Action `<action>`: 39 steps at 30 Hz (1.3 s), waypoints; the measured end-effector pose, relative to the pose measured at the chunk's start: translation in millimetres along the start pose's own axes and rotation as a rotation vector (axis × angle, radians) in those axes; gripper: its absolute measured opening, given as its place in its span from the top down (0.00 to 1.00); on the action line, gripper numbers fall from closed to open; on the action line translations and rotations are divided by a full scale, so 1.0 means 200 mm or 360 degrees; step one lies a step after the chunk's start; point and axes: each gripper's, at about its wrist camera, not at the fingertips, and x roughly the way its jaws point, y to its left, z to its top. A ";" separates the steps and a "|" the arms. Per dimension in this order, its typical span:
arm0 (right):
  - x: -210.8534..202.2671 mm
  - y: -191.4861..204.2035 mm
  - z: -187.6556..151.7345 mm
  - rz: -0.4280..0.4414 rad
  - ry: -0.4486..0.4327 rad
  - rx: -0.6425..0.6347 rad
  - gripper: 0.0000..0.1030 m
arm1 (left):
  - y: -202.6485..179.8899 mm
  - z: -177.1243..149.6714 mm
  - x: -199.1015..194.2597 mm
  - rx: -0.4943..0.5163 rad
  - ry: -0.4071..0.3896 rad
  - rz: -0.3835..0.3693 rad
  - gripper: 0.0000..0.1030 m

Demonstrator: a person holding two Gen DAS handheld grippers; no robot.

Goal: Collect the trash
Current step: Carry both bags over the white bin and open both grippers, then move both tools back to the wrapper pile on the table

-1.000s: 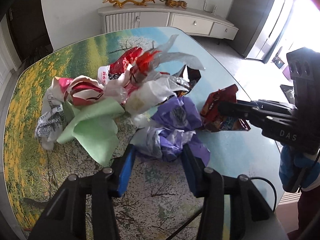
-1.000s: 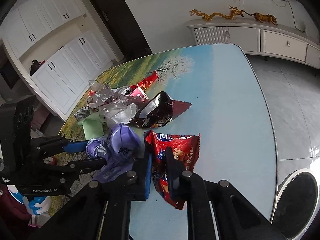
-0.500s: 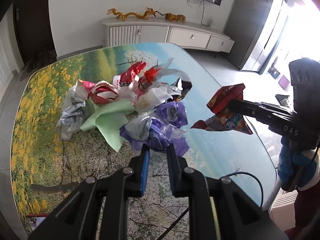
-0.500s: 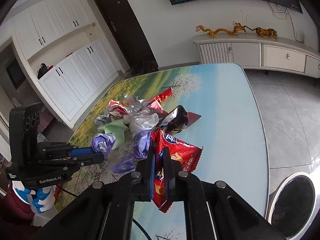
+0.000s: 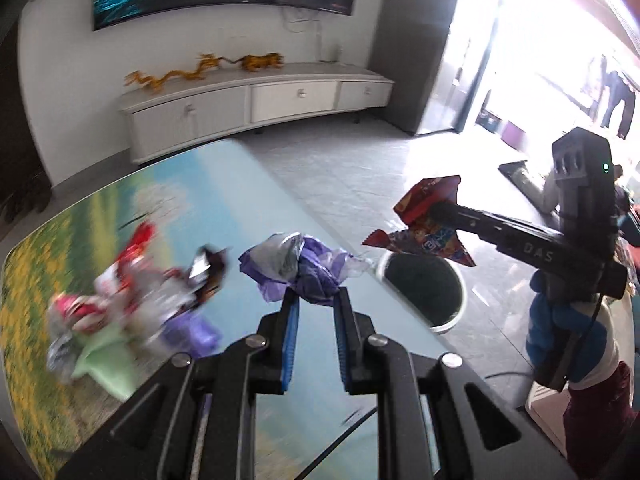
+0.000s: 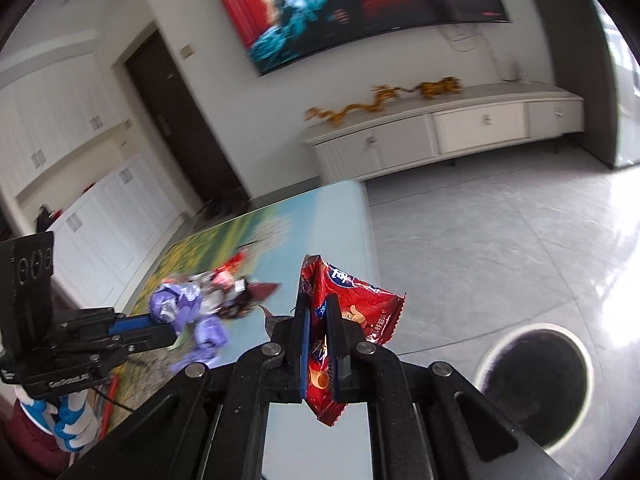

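Left gripper [image 5: 315, 295] first: its blue-padded fingers [image 5: 289, 336] are pinched in on a crumpled purple bag [image 5: 298, 270], with a narrow gap left between the pads behind the wad. The bag bulges up and to the left of the fingertips, purple and silvery, held in the air above the table [image 5: 256, 216]. Down to the left of the fingers, blurred on the printed tabletop, sits the trash pile [image 5: 132, 300]: red and white wrappers, a green sheet, another scrap of purple. Just past the fingertips to the right, over the table's edge, a round bin [image 5: 424, 290] with a white rim and dark inside stands on the floor.

Over to the right gripper [image 6: 318, 306]: fingers nearly closed, clamping a red snack packet [image 6: 352, 304] between them. The packet stands upright, its top rising above the fingertips and its lower end hanging down between the finger bases. From the left camera the same packet shows out at the tip of the right gripper [image 5: 430, 210], up over the bin. To the right of these fingers and below, the bin [image 6: 536, 388] sits on the grey floor.

Farther back, a low white cabinet [image 6: 440, 132] runs along the wall, golden dragon figures [image 6: 384, 100] on top, and a big television [image 6: 352, 4] glowing above.
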 end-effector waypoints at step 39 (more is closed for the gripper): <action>-0.23 -1.00 -0.15 -0.0640 -0.0031 0.0660 0.49 | -0.60 0.49 0.87 -0.0008 0.0188 -0.0385 0.65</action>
